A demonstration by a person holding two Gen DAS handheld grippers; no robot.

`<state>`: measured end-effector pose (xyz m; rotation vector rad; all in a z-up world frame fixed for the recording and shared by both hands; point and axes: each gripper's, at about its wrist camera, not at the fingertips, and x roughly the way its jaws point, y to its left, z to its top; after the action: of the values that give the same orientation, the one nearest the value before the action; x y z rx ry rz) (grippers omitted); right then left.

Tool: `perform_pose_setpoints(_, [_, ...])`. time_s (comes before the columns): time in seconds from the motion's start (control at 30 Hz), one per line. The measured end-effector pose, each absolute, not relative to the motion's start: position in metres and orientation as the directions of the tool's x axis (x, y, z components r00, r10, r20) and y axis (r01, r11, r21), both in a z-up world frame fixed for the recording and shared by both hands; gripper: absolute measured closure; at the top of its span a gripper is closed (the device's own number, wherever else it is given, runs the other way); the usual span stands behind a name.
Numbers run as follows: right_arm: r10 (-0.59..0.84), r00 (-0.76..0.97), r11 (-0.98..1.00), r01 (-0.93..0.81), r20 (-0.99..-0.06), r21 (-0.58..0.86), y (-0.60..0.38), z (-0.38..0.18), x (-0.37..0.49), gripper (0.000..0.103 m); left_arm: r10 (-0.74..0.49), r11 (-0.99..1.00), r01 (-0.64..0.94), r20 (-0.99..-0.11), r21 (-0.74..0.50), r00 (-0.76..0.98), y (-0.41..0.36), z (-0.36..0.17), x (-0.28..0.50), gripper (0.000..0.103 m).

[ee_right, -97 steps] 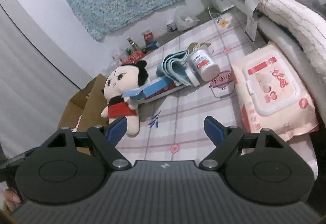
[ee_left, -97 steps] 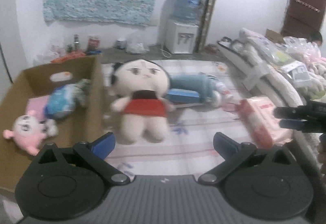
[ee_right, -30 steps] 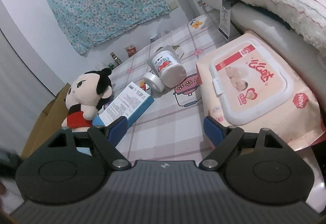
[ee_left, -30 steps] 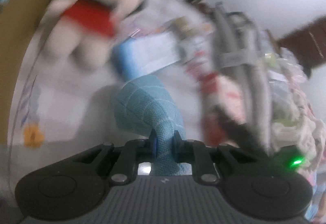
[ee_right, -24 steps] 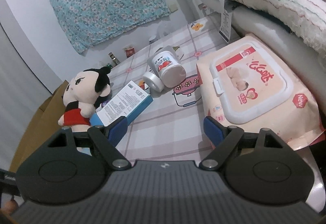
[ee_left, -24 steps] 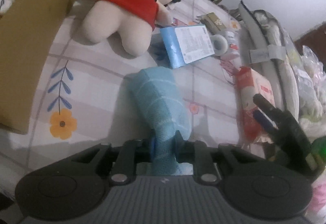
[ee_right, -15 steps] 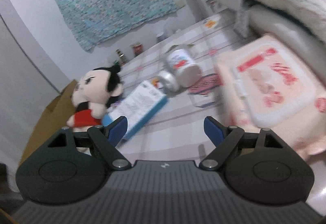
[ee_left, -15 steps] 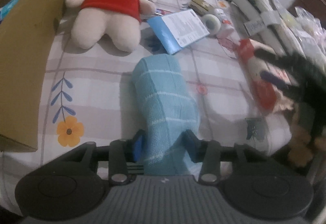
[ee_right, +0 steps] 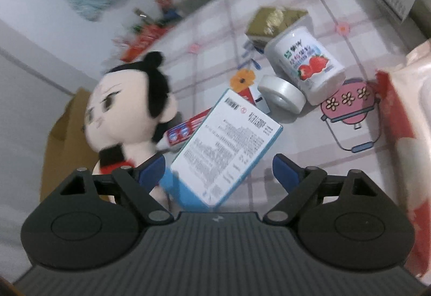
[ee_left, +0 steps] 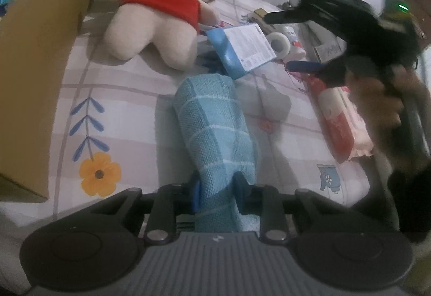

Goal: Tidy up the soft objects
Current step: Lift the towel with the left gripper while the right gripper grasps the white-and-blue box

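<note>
A rolled light-blue towel (ee_left: 212,118) lies on the flowered sheet (ee_left: 121,107), its near end between the pads of my left gripper (ee_left: 216,193). The jaws are closing and pinch it. A plush doll in a red dress (ee_left: 161,7) (ee_right: 121,112) lies beyond it, beside the cardboard box (ee_left: 40,53) (ee_right: 62,134). My right gripper (ee_right: 218,169) (ee_left: 277,41) hovers over a blue-and-white carton (ee_right: 229,145) next to the doll. Its jaws are wide and opening, with nothing between the pads.
A pink wipes pack (ee_left: 339,120) (ee_right: 409,134) lies at the right. A strawberry yogurt tub (ee_right: 307,64), a tape roll (ee_right: 281,93), a toothpaste tube (ee_right: 183,131) and a gold packet (ee_right: 274,18) lie behind the carton. The cardboard box wall stands at the left.
The left gripper sank toward the sheet, loosened on the towel, then narrowed on it again. The right gripper swung left from over the wipes pack to over the carton and doll.
</note>
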<state>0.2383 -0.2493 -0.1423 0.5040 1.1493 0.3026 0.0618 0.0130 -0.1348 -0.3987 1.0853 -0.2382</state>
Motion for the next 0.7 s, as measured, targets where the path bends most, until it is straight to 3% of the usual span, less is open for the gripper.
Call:
perform_pose_setpoints(0.4, [0.241,0.298,0.944,0.149,-0.924,0.295,-0.197,-0.165,0.281,0.010,-0.423,0.870,-0.015,-0.762,-0.493,0.491,0.029,-0.140,0.048,0.077])
perform_pose_setpoints(0.7, [0.186,0.313,0.982,-0.028,-0.931,0.187,-0.195,-0.163,0.266,0.014,-0.438,0.855,-0.027,-0.750,-0.517,0.495,0.035,-0.140,0.043,0.077])
